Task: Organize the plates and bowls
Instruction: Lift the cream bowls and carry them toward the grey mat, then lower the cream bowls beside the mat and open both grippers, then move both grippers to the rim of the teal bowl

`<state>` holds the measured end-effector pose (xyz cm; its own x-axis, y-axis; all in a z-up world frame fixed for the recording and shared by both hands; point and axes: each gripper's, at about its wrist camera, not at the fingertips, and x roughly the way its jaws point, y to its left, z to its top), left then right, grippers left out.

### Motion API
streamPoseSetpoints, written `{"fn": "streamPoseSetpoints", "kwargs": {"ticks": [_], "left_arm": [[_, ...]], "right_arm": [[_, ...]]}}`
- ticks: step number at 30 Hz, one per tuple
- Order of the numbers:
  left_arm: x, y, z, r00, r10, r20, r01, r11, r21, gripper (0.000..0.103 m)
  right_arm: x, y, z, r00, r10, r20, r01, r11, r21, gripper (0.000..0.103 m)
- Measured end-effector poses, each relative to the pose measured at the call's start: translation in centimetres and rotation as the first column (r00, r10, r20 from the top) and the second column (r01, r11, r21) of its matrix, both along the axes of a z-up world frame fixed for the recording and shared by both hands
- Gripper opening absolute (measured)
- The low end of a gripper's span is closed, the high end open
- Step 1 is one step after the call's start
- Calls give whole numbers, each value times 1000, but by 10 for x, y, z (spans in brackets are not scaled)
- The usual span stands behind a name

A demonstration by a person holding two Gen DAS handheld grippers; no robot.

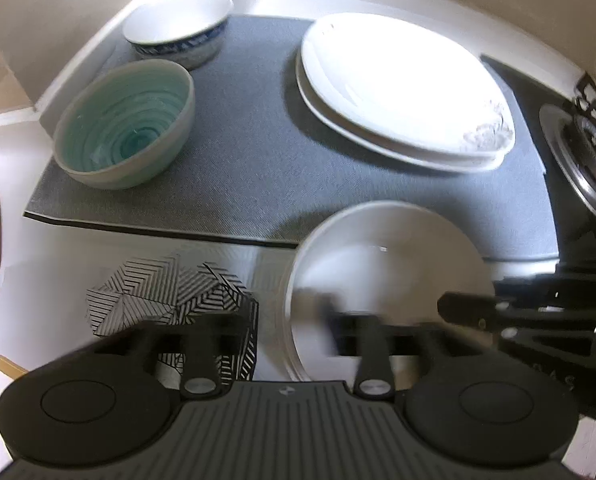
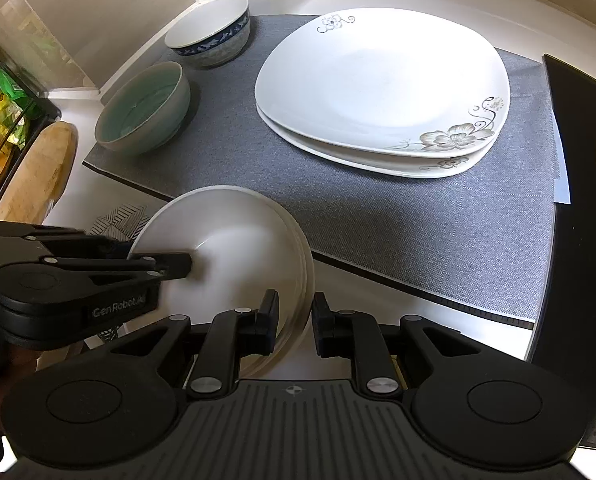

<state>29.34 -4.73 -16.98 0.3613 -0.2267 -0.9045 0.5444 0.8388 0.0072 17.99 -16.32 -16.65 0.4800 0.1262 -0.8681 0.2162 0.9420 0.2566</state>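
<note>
A stack of small white round plates (image 2: 233,248) is held tilted above the counter's front edge. My right gripper (image 2: 295,320) straddles the stack's rim, its fingers close on both sides. My left gripper (image 2: 159,260) comes in from the left and grips the stack's left rim; in its own view (image 1: 281,336) the stack (image 1: 386,276) sits between blurred fingers. Two white square flower plates (image 2: 378,84) are stacked on the grey mat (image 2: 378,216). A green bowl (image 2: 145,112) and a blue-patterned white bowl (image 2: 209,32) stand at the mat's left.
A striped black-and-white coaster (image 1: 169,296) lies on the white counter in front of the mat. A wooden board (image 2: 37,172) leans at the left. A black stove top (image 2: 578,200) with a burner (image 1: 590,152) borders the mat on the right.
</note>
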Motion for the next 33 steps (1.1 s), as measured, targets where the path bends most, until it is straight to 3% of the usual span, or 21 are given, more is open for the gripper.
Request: {"fn": "streamPoseSetpoints", "kwargs": {"ticks": [1, 3, 5, 7, 12, 15, 18, 33], "left_arm": [[-1, 2, 4, 1000, 9, 22, -8, 1000, -10, 87], [-4, 6, 13, 996, 20, 82, -19, 1000, -17, 89], [-2, 12, 20, 995, 32, 95, -30, 999, -29, 96], [0, 20, 28, 992, 57, 112, -52, 997, -50, 102], [2, 39, 44, 983, 129, 133, -121, 990, -69, 103], [3, 50, 46, 980, 182, 85, -175, 981, -84, 103], [-1, 56, 48, 982, 180, 52, -175, 980, -94, 103], [-4, 85, 68, 958, 266, 108, -255, 961, -107, 103]], "right_arm": [[0, 0, 0, 1000, 0, 0, 0, 1000, 2, 25], [-1, -2, 3, 1000, -8, 7, 8, 1000, 8, 44], [-2, -5, 9, 1000, -14, 13, 14, 1000, 6, 54], [-5, -6, 15, 1000, -9, 28, 8, 1000, 9, 60], [-13, -4, 36, 996, 18, 85, -14, 999, -47, 70], [-15, 1, 44, 993, 49, 105, -41, 997, -72, 73], [-17, 6, 49, 990, 80, 114, -70, 994, -88, 73], [0, 30, 66, 975, 164, 153, -150, 984, -98, 73]]}}
